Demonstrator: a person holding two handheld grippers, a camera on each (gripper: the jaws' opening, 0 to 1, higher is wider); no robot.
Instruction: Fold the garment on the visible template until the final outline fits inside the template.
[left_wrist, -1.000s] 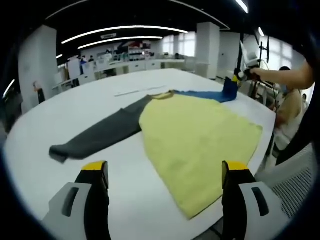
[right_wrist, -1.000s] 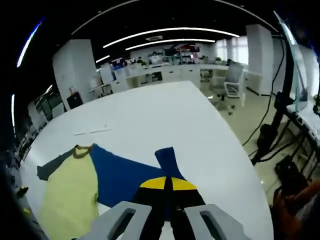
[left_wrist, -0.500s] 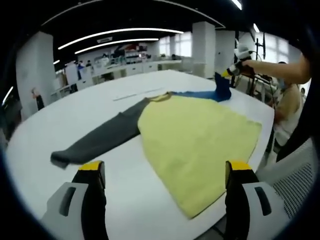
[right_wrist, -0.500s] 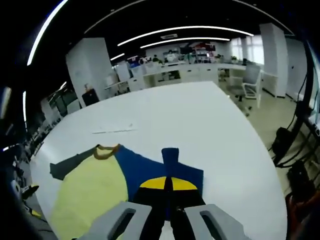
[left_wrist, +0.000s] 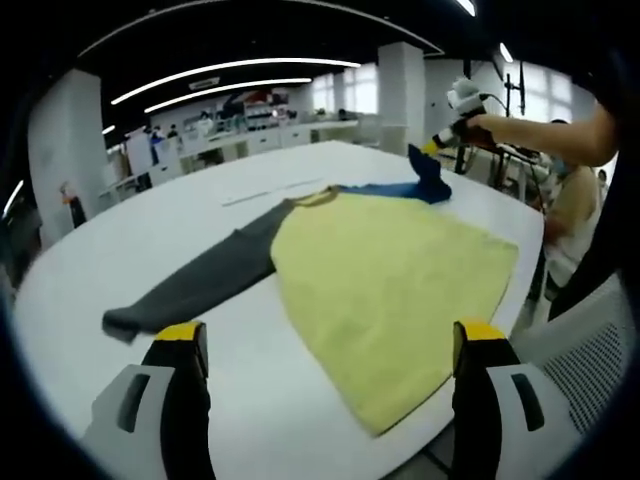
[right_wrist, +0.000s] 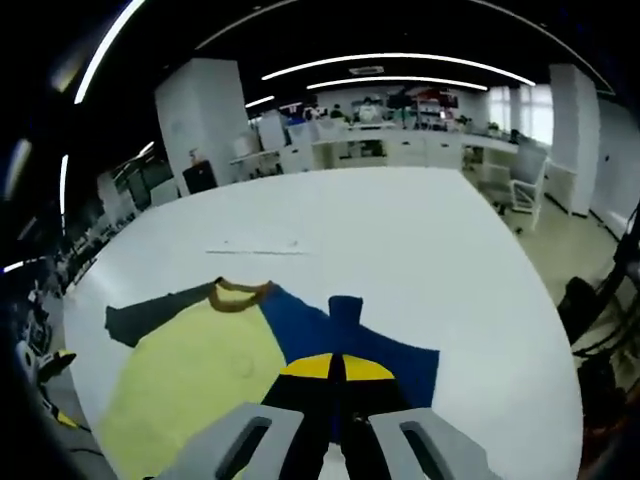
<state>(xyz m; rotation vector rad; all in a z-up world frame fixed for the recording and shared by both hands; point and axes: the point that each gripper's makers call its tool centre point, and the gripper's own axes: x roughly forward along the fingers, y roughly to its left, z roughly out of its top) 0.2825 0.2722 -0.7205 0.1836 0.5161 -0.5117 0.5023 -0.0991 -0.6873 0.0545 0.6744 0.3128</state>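
The garment (left_wrist: 390, 280) lies flat on the white table (left_wrist: 120, 250), yellow body central, grey sleeve (left_wrist: 195, 285) extended sideways. The left gripper (left_wrist: 325, 375) hovers at the table's near edge, jaws wide apart. The right gripper (right_wrist: 335, 375) is clamped on the blue sleeve (right_wrist: 345, 335), lifting its end above the table.

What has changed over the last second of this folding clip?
The right tongs, shut on the blue sleeve, have lifted its cuff and carried it inward toward the yellow body. The left tongs stay open and idle; the grey sleeve stays flat on the white table.
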